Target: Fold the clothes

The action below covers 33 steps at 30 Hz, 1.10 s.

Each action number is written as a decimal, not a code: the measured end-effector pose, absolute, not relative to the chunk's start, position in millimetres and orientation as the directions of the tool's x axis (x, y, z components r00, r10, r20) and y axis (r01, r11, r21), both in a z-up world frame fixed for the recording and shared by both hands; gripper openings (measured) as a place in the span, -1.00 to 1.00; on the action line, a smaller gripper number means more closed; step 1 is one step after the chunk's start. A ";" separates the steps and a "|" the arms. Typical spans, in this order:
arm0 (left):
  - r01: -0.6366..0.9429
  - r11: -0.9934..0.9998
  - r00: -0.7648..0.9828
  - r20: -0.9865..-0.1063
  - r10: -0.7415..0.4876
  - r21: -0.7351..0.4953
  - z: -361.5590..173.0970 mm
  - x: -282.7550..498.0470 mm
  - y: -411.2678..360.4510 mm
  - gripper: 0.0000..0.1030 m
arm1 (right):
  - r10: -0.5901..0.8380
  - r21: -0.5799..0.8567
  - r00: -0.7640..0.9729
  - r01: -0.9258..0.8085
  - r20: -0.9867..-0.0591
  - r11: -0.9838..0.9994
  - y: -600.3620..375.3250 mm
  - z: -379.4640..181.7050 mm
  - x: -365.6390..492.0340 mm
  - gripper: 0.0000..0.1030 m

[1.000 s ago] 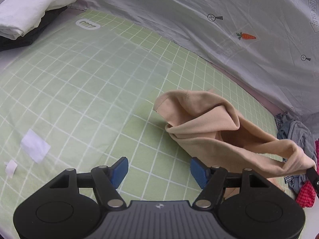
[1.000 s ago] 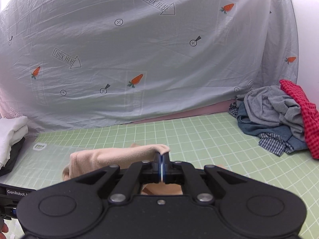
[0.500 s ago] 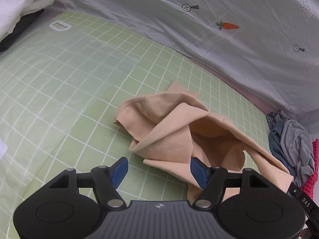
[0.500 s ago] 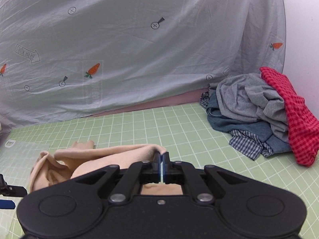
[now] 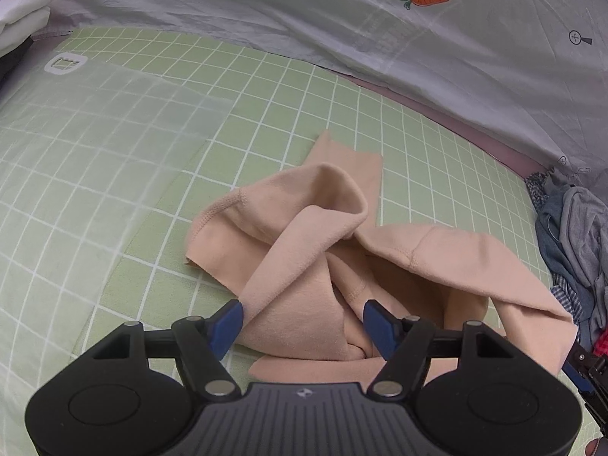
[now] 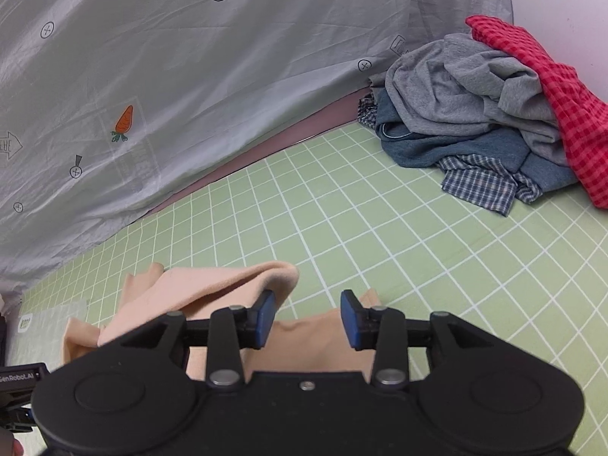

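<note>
A crumpled beige garment (image 5: 315,250) lies on the green grid mat (image 5: 114,174) covering the desk, bunched in loose overlapping folds at the centre of the left wrist view. The left gripper (image 5: 302,323) hangs over its near edge with jaws standing wide, a fold of cloth between the blue pads but not visibly pinched. The right gripper (image 6: 307,319) is opening, its pads parting clear of the fabric edge that droops at about 10 o'clock from them; nothing is clamped there. A heap of unfolded clothes (image 6: 494,121) waits at 2 o'clock in the right wrist view, against the carrot-print sheet (image 6: 190,76). Risk from here: with neither gripper gripping, the garment likely settles into a tangle of doubled layers, and a grab at the nearest fold could catch several thicknesses at once, dragging the bundle rather than spreading it flat.
</note>
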<state>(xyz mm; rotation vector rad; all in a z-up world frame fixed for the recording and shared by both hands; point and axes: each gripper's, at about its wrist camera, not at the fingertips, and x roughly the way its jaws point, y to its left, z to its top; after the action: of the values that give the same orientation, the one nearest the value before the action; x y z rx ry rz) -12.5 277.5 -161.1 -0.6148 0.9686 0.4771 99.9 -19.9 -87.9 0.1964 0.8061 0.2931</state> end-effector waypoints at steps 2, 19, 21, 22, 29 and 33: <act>-0.619 0.740 0.486 -0.868 0.098 -0.263 -163.2 -11.7 278.1 0.13 | 0.342 0.306 0.656 -0.175 -0.672 0.936 -21.0 -86.7 97.6 -0.24; -0.608 0.729 0.510 -0.859 0.054 -0.315 -166.4 -19.0 284.7 -0.78 | 0.403 0.401 0.652 -0.162 -0.642 0.902 -18.0 -78.9 91.0 -0.13; -0.612 0.726 0.509 -0.859 0.056 -0.315 -166.0 -20.0 284.9 -0.78 | 0.445 0.437 0.618 -0.176 -0.648 0.882 -16.3 -82.1 91.6 -0.08; -0.615 0.723 0.508 -0.859 0.057 -0.315 -166.0 -20.4 284.7 -0.78 | 0.461 0.448 0.606 -0.185 -0.649 0.875 -14.7 -82.9 91.3 -0.06; -0.621 0.718 0.508 -0.859 0.064 -0.314 -163.8 -24.6 282.7 -0.79 | 0.467 0.463 0.631 -0.187 -0.619 0.867 -17.6 -76.4 88.2 -0.03; -0.623 0.718 0.507 -0.860 0.067 -0.311 -162.4 -26.2 280.9 -0.79 | 0.467 0.475 0.643 -0.178 -0.607 0.862 -20.4 -73.0 88.2 -0.02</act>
<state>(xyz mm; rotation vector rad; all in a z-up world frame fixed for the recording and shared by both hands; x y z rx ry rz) -26.2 280.9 -162.4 -0.6606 0.9590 0.4543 88.2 -20.4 -73.0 0.3941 0.7926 0.3783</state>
